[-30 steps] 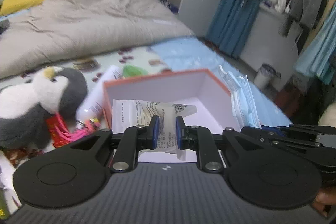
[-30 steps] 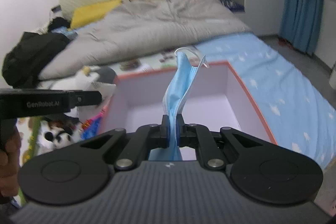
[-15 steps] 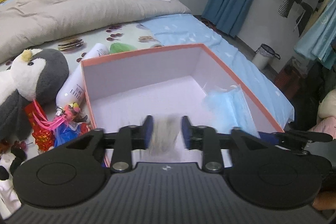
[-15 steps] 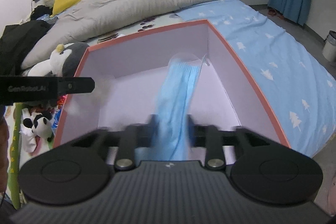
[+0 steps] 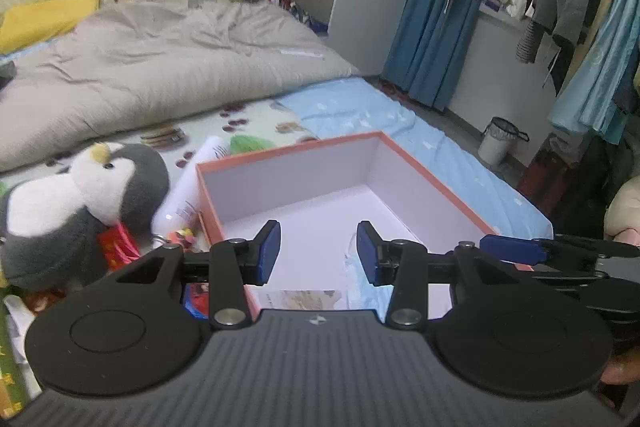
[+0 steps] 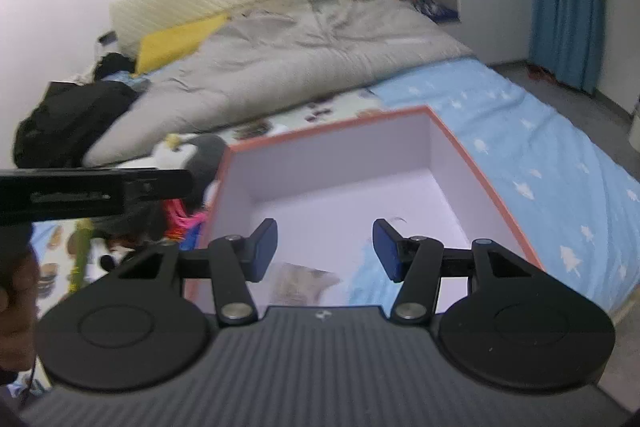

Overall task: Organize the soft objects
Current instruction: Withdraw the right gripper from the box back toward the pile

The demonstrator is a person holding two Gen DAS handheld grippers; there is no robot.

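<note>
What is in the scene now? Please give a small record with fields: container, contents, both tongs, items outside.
container: orange-rimmed box, open, on the bed
contents: blue face mask and printed packet on the box floor, near side
left tongs: open, holding nothing, above the box
right tongs: open, holding nothing, above the box
items outside: penguin plush and white bottle, left of the box
bedding: grey duvet behind

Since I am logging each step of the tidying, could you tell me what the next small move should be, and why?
Probably swing the left gripper toward the penguin plush lying left of the box. Both grippers are open and empty, the right gripper too; the blue mask and printed packet already lie inside, so the plush seems the nearest soft item outside.
</note>
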